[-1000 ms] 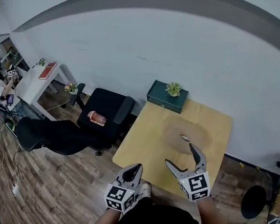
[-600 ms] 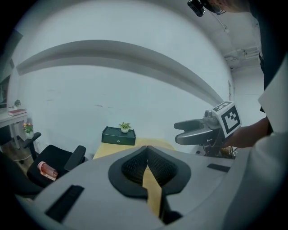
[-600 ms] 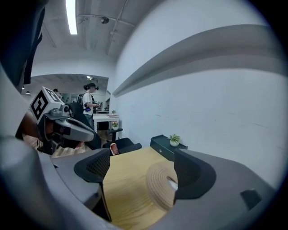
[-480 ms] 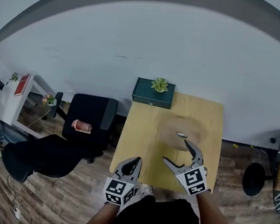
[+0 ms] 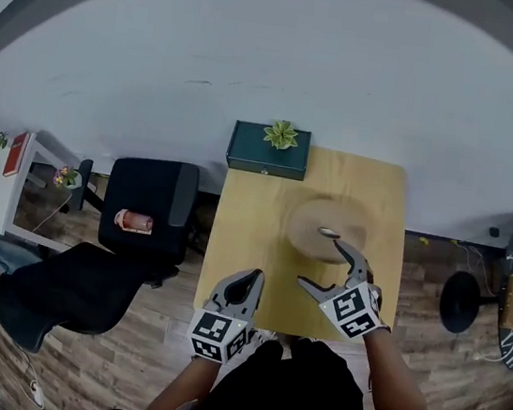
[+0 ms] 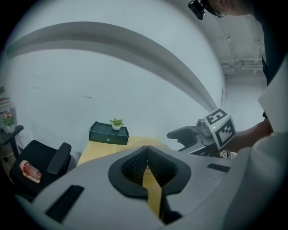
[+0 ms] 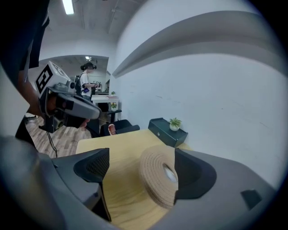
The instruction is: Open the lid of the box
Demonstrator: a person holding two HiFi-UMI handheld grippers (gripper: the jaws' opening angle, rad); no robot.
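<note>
i see the dark green rectangular box [image 5: 267,151] at the far left corner of the light wooden table [image 5: 252,237], back against the grey wall [image 5: 258,57]. lid's shut and flat, w/ a small potted plant [image 5: 280,135] sitting on it, a bit right of centre. tiny pale clasp at front mid. box sits level, long side twd me.

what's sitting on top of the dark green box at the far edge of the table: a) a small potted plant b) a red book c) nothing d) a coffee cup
a: a small potted plant with green leaves stands on top of the dark green box, seen in the head view and both gripper views.
</note>
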